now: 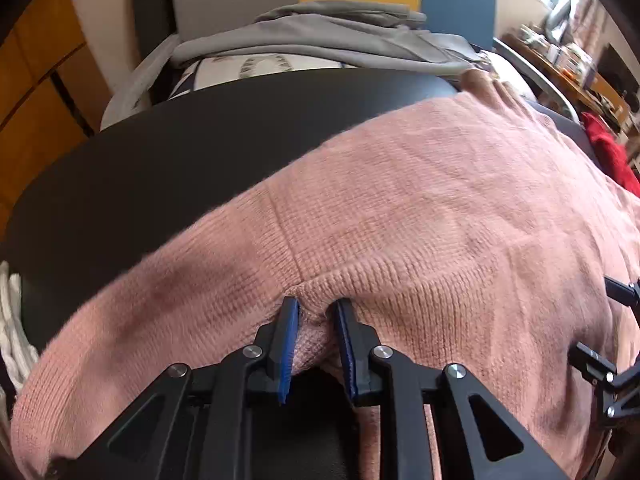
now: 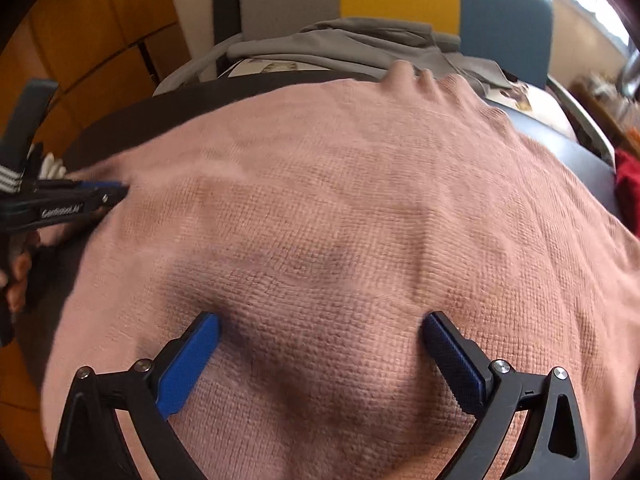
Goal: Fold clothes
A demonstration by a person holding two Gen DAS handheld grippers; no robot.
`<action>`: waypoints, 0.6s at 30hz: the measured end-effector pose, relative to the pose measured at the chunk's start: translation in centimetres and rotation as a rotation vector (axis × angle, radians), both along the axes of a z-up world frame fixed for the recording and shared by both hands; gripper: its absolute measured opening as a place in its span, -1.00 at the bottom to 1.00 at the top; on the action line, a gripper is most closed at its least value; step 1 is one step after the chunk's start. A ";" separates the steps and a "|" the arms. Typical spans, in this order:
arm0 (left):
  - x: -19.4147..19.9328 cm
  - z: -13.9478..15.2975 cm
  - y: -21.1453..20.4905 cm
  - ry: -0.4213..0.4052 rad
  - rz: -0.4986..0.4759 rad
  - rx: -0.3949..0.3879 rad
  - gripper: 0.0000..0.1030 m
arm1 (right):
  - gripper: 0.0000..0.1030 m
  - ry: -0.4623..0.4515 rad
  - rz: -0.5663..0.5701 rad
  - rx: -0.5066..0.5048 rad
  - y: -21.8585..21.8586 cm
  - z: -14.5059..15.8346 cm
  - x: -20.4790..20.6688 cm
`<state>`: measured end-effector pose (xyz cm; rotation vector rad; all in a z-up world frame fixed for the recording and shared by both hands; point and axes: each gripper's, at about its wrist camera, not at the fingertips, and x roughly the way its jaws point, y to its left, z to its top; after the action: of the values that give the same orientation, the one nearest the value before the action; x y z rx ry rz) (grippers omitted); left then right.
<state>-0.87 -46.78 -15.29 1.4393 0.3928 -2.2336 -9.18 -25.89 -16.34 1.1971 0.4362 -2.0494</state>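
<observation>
A pink knitted sweater (image 1: 420,200) lies spread over a black table (image 1: 180,152), and in the right wrist view the sweater (image 2: 340,200) fills most of the picture. My left gripper (image 1: 318,308) is shut on a bunched fold at the sweater's near edge, the knit pinched between the blue pads (image 1: 290,344). The right wrist view shows this left gripper (image 2: 116,192) at the sweater's left edge. My right gripper (image 2: 320,324) stands wide open, both fingertips resting on the flat knit with nothing gripped. Its black fingers (image 1: 618,292) show at the right border of the left wrist view.
A pile of grey clothes (image 1: 320,36) lies beyond the table's far edge, before grey, yellow and blue panels. A red cloth (image 1: 604,148) sits at the right, a white knitted item (image 1: 12,320) at the left. A person's hand (image 2: 16,276) holds the left gripper.
</observation>
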 end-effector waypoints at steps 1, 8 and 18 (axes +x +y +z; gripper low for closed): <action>0.1 -0.1 -0.5 0.002 0.012 0.002 -0.60 | 1.00 0.002 0.006 -0.002 -0.2 -0.1 -0.1; 0.0 -0.6 -2.6 -0.022 0.080 -0.058 -0.60 | 1.00 -0.021 0.041 -0.027 -2.0 -0.4 -0.7; 1.3 5.1 2.0 0.063 0.121 -0.187 -0.60 | 0.98 -0.083 0.047 -0.179 -1.2 1.9 -2.3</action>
<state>0.48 -44.80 -10.20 1.2190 0.2749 -2.1600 -11.49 -27.11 -14.41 1.1478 0.2335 -1.9458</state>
